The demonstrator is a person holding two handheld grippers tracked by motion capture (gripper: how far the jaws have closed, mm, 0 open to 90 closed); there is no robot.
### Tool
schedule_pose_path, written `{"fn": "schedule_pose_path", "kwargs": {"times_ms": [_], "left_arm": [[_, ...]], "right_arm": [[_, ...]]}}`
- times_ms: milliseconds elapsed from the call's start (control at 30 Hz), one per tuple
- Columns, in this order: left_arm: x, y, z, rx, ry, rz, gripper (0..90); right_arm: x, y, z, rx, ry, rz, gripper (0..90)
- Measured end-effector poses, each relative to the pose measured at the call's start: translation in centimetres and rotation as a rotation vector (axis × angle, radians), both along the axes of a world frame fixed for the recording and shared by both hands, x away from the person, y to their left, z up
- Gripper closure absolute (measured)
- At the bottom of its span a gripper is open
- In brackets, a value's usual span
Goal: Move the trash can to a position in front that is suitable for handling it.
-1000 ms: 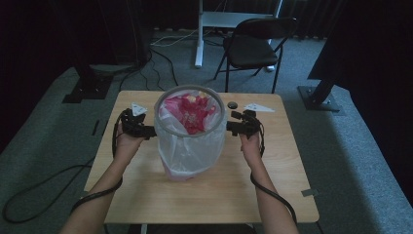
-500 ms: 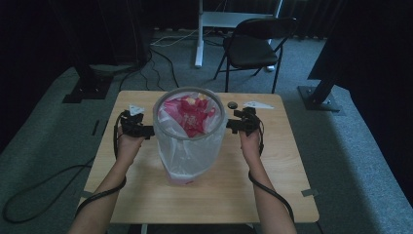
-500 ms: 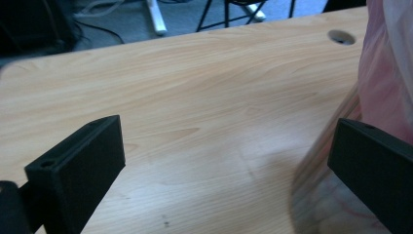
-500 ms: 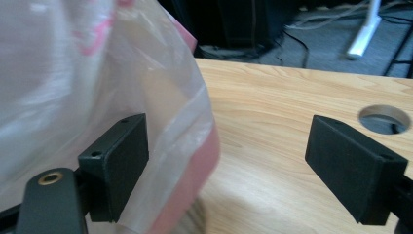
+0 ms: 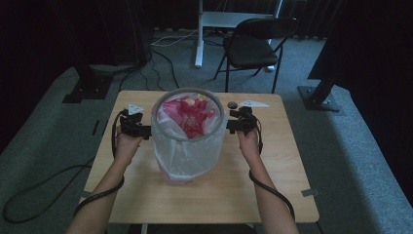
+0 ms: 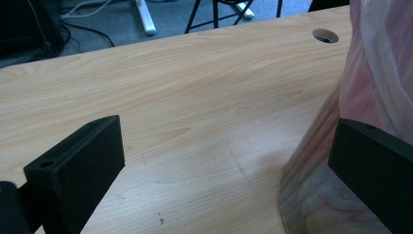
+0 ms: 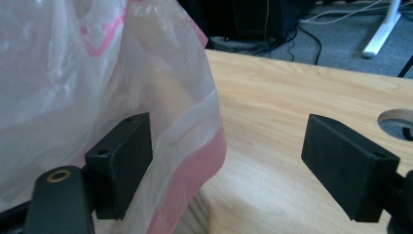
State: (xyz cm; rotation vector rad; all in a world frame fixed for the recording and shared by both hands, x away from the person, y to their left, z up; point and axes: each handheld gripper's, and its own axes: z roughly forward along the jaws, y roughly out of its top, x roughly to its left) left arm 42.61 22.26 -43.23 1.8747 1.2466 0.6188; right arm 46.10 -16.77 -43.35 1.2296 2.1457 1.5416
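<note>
A bin lined with a clear plastic bag stands at the middle of the wooden worktop, pink stuff inside it; the left claw sits just beside the bin's left side, jaws wide apart; the right claw flanks the right side, jaws spread too, one jaw against the bag's film in the right gripper view.
</note>
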Motion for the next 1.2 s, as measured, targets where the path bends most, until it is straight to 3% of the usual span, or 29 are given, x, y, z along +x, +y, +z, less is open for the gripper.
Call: {"fn": "schedule_pose_path", "kwargs": {"times_ms": [200,300,733,1200], "left_arm": [[-0.8,0.4,0.4,0.011,-0.001,-0.018,0.0],[-1.3,0.5,0.4,0.002,-0.005,-0.023,0.0],[-3.9,0.7,0.1,-0.021,-0.017,-0.031,1.3],[-7.2,0.5,0.2,0.002,-0.026,-0.066,1.3]], "right_arm": [[-0.8,0.3,0.2,-0.002,-0.006,0.017,18.9],[-1.4,0.3,0.1,0.021,-0.003,0.017,19.1],[-4.2,0.2,-0.1,0.038,-0.003,0.036,19.2],[-8.0,-0.1,-0.3,0.054,-0.005,0.042,20.0]]}}
